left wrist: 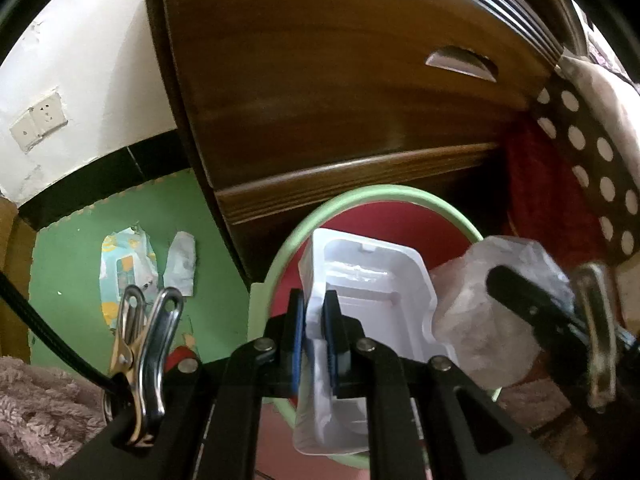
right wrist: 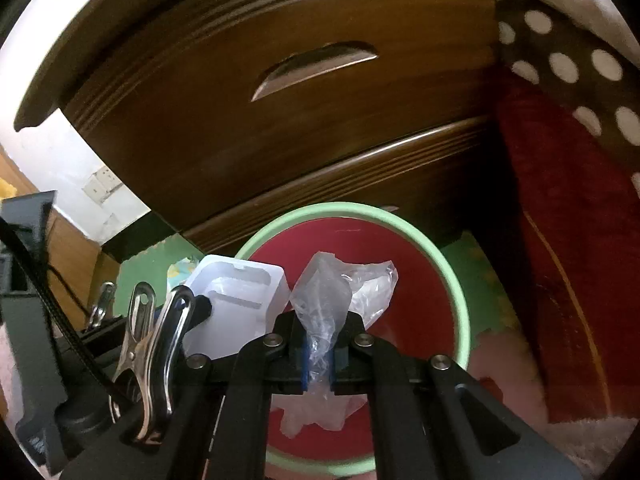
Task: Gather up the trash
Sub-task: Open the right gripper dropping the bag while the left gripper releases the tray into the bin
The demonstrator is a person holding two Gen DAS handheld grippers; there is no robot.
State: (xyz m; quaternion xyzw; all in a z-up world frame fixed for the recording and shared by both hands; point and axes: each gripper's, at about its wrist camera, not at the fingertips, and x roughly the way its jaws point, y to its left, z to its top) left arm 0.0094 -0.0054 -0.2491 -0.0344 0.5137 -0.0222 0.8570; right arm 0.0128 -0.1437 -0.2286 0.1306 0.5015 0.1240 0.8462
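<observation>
My left gripper is shut on a white moulded plastic tray and holds it over a red bin with a pale green rim. My right gripper is shut on a crumpled clear plastic wrapper above the same bin. The wrapper and the right gripper show at the right of the left wrist view. The white tray shows at the left of the right wrist view. Two torn wrappers lie on the green floor mat to the left.
A dark wooden drawer cabinet stands right behind the bin. A red cloth and a brown polka-dot fabric hang at the right. A pink fluffy rug lies at the lower left. A white wall with sockets is at the far left.
</observation>
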